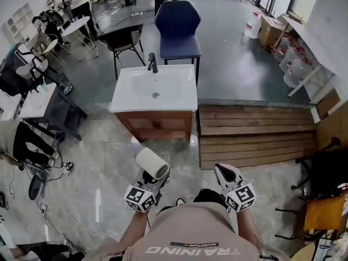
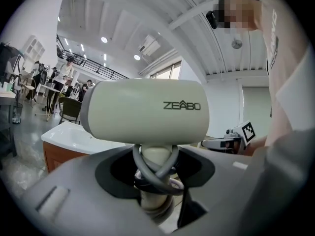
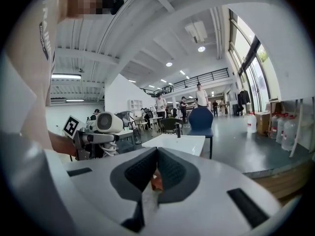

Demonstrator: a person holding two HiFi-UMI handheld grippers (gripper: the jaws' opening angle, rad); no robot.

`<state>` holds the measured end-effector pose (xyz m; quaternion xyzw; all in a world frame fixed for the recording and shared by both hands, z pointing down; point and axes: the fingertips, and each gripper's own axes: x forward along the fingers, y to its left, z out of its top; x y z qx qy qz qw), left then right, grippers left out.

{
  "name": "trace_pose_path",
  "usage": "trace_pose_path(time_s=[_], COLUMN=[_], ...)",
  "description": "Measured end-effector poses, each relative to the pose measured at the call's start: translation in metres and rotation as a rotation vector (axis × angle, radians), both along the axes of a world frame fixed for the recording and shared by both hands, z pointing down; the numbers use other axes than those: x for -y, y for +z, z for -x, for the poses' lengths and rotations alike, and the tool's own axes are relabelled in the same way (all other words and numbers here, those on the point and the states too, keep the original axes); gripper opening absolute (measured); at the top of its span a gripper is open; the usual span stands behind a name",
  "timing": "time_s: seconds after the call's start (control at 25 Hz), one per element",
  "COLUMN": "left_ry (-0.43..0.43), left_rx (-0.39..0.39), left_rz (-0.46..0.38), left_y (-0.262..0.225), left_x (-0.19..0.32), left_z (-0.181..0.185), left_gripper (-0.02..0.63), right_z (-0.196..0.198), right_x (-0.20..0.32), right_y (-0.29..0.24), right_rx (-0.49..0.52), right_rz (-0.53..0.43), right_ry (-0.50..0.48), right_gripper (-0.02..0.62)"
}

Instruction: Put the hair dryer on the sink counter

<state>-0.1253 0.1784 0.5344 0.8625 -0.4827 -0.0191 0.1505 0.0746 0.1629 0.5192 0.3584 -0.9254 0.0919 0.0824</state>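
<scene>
A cream hair dryer [image 1: 152,163] with a grey cord wound round its handle stands upright in my left gripper [image 1: 154,177]. In the left gripper view its barrel [image 2: 147,112] fills the middle and the jaws are shut on the handle [image 2: 155,181]. My right gripper [image 1: 223,171] hangs beside it, shut with nothing in it; its jaws meet in the right gripper view [image 3: 155,178]. The white sink counter [image 1: 179,94] on a wooden cabinet stands a few steps ahead, with a black faucet [image 1: 153,62] at its back. The counter [image 3: 177,142] and the hair dryer [image 3: 109,122] also show in the right gripper view.
Behind the sink stand a blue chair [image 1: 178,29] and a dark chair [image 1: 124,39]. A low wooden platform [image 1: 255,135] lies to the right of the cabinet. Water jugs [image 1: 253,24] and boxes line the far right. Tables, cables and people are at the left.
</scene>
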Motion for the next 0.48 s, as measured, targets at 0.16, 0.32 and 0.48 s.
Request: trace_pose_path(time_s=[0.16,0.32,0.48], left_ry=[-0.025,-0.074,-0.126], left_rx=[0.010,0.026,0.024], left_rz=[-0.012,-0.012,-0.022], left_y=[-0.005,-0.017,-0.034], left_x=[0.023,0.048,0.073], left_z=[-0.001,-0.009,-0.022], left_gripper=[0.210,0.210,0.210], right_z=[-0.001,-0.005,-0.011], right_x=[0.029,0.069,0.101], right_y=[0.002,-0.004,-0.014], right_rx=[0.016,0.027,0.050], right_rz=[-0.005,-0.022,-0.035], right_ry=[-0.028,-0.082,-0.143], right_gripper=[0.006,0.006,0.005])
